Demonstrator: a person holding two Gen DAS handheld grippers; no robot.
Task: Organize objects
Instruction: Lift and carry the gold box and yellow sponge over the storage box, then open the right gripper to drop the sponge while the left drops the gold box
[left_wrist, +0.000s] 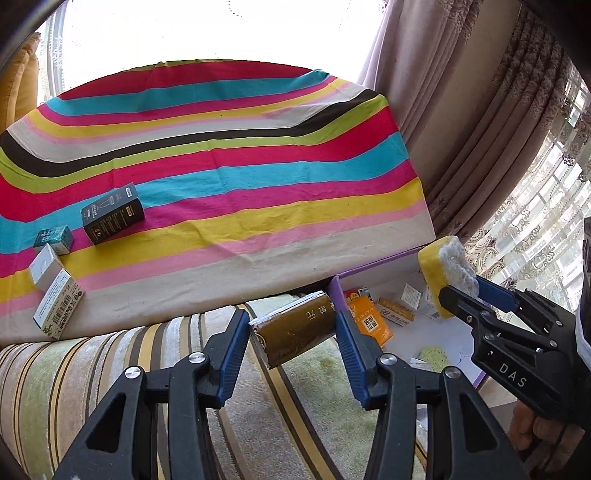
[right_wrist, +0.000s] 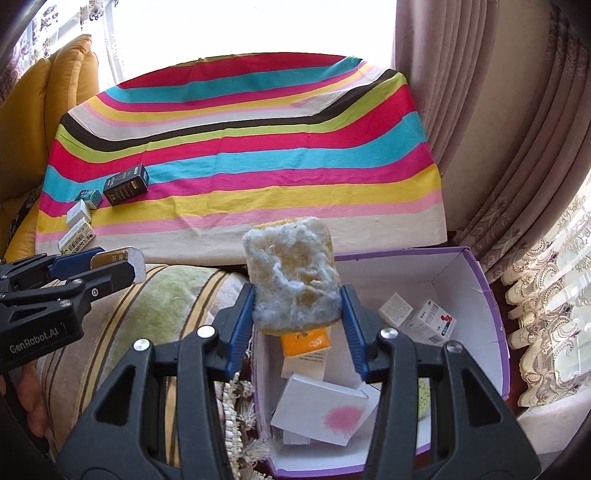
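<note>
Both tongs are carrying a load toward the purple-edged box.

The sponge (right_wrist: 293, 275), yellow with a frayed white face, is sitting clamped between the pads of the right tongs (right_wrist: 297, 310), which are gripping its lower half so the bulk projects forward and clear of the jaws; it is hanging just above the near end of the open box (right_wrist: 487, 295), apparently for a straight drop among the cartons (right_wrist: 428, 319) already lying inside. The brown packet (left_wrist: 295, 328) is being gripped edgewise by the left tongs (left_wrist: 291, 354), to the left of the right tongs and over the striped cushion (left_wrist: 110, 354), short of the box wall, probably waiting its turn. Ahead and to the left of both tongs, four small boxes (left_wrist: 112, 214) are lying on the striped cloth (left_wrist: 258, 166), not yet collected.
</note>
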